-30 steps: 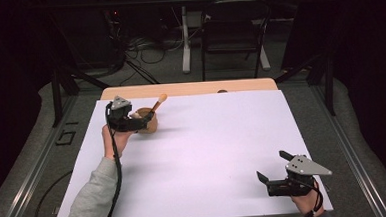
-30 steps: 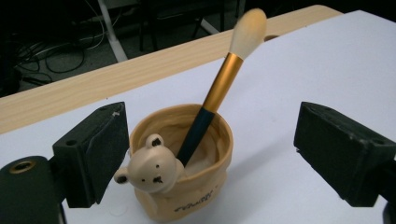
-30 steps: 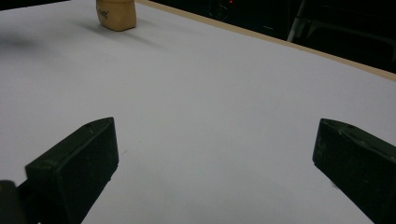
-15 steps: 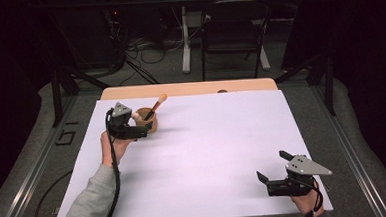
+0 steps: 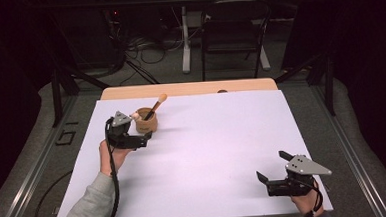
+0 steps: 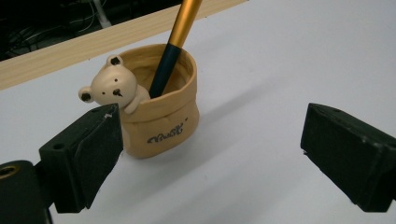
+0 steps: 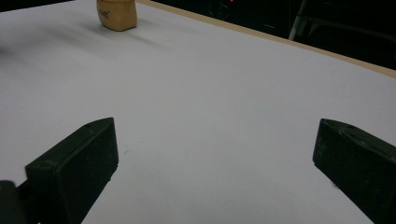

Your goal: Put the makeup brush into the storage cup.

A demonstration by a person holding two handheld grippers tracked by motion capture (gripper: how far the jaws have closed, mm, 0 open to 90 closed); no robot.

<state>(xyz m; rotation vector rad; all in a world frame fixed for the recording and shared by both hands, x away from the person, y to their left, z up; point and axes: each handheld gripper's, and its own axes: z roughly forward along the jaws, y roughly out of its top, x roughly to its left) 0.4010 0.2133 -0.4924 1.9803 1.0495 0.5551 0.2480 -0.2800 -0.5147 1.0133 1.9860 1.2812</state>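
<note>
Smooth tan bear pot (image 6: 159,112) holds a brush (image 6: 175,46); left claw (image 6: 210,158) apart; right claw (image 7: 215,172) apart.

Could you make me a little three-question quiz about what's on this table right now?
1. True or false: the left gripper has its fingers closed on the bear cup.
2. What stands inside the cup? A) a spoon B) a brush C) scissors
3. Fill in: the right gripper hovers over the white table cover with its fingers ____.

Key: 1 false, they are spread with the cup beside one of them; 2 B; 3 open.
</note>
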